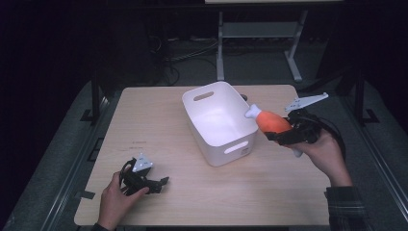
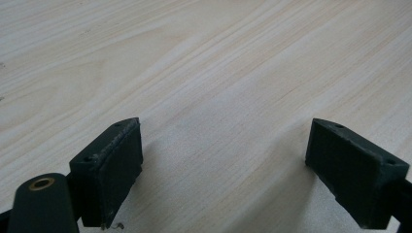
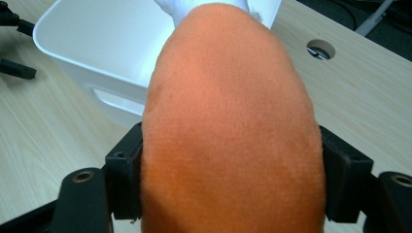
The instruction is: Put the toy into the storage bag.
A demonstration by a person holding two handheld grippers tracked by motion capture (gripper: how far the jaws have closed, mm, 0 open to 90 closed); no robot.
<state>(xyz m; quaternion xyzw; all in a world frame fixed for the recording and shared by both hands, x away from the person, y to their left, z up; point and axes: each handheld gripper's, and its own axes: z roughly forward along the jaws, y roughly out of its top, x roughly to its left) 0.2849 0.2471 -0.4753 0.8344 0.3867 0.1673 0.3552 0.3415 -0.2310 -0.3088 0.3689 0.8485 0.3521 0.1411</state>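
An orange plush drumstick [image 1: 272,121] with a white bone end is held in the air just right of the white bin [image 1: 219,122], its white tip over the bin's right rim. My right gripper [image 1: 283,134] is shut on its fat orange end; in the right gripper view the drumstick [image 3: 228,126] bulges between both pads [image 3: 127,174]. My left gripper [image 1: 161,183] rests on the table at the front left, open, and in the left gripper view its pads [image 2: 116,165] stand wide apart over bare wood with nothing between them.
The white bin has slot handles and looks empty inside. The light wooden table [image 1: 159,130] has a round cable hole [image 3: 320,49] near its far edge. Beyond the far edge are a desk frame [image 1: 260,43] and cables on the dark floor.
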